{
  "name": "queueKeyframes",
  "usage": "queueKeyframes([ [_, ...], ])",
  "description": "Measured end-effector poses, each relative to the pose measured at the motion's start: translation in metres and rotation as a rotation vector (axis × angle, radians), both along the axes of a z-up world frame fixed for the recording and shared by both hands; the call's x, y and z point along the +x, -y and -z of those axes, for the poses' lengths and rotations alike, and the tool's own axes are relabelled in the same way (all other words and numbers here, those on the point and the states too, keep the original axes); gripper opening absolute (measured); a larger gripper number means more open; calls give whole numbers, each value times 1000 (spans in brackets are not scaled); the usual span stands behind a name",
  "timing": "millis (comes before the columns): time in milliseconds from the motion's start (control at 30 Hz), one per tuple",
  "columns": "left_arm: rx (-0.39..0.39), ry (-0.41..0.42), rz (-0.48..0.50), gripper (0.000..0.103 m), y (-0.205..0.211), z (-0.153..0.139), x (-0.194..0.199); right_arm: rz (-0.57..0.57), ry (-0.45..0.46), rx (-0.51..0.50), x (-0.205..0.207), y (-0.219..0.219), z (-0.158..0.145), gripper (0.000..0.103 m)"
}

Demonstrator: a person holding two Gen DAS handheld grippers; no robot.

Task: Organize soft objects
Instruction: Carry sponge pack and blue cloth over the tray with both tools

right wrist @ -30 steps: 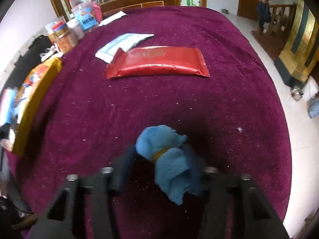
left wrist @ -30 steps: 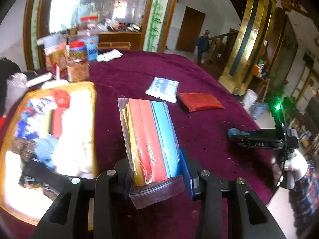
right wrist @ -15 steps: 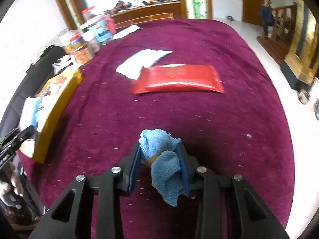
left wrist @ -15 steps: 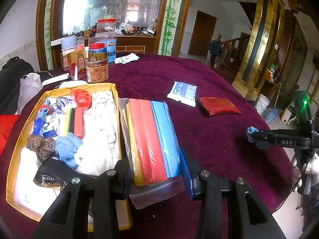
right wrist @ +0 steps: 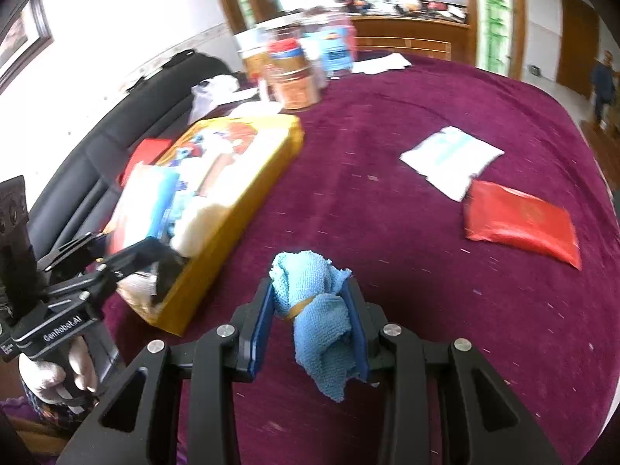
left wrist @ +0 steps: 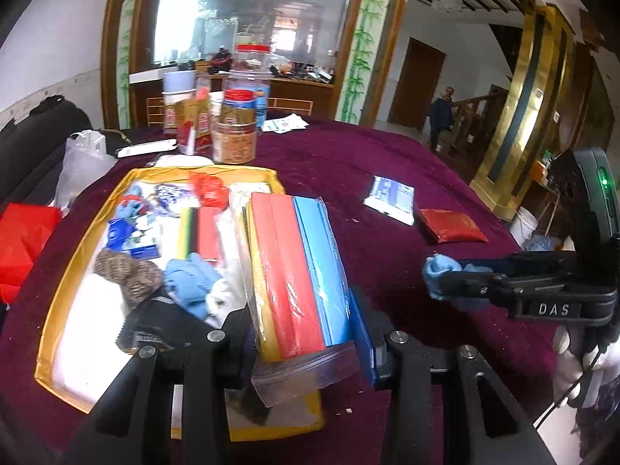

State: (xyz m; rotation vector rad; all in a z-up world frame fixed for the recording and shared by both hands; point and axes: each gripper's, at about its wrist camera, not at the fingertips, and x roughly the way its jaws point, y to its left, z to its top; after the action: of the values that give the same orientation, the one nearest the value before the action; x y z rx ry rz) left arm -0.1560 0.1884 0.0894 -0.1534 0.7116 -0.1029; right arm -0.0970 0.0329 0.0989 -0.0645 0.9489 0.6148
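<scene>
**Both grippers loaded beside the yellow tray**

While the left gripper (left wrist: 306, 333) is clamping a clear zip bag (left wrist: 296, 275) of red, blue and yellow folded sheets, that bag is hanging over the near right corner of the yellow tray (left wrist: 73, 232), which is lying on the maroon tablecloth (left wrist: 348, 166). Inside the tray, a brown knitted piece (left wrist: 128, 271), a blue cloth bundle (left wrist: 192, 281) and other soft things are lying packed together. To the right of the tray, the right gripper (right wrist: 310, 317) is pinching a light blue rag (right wrist: 314, 310) tied with a band, above the cloth and apart from the tray; its jaws have just been closing on the rag. Farther right of the tray, a white packet (right wrist: 451, 159) and a red packet (right wrist: 521, 224) are lying just beside each other. Behind the tray, jars (left wrist: 236, 131) are standing.
</scene>
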Motion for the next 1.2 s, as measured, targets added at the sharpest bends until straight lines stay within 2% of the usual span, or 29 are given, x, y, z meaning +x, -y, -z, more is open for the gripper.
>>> queueKeyframes([
  [300, -62, 14, -90, 44, -53, -1, -10, -114, 1, 6, -2, -65, -8, 35],
  [467, -93, 31, -207, 44, -103, -3, -18, -165, -15, 48, -2, -90, -15, 35],
  [633, -126, -6, -292, 44, -141, 12, -17, -226, -42, 89, -4, -117, -17, 35],
  [800, -149, -46, -289, 44, -149, 29, -5, -300, -100, 121, -10, -139, -11, 35],
  [1033, -149, -83, -260, 44, -147, 38, 14, -421, -152, 98, -31, -178, 4, 35],
  [1200, -153, -129, -262, 44, -148, 47, 11, -490, -186, 49, -43, -205, 22, 36],
])
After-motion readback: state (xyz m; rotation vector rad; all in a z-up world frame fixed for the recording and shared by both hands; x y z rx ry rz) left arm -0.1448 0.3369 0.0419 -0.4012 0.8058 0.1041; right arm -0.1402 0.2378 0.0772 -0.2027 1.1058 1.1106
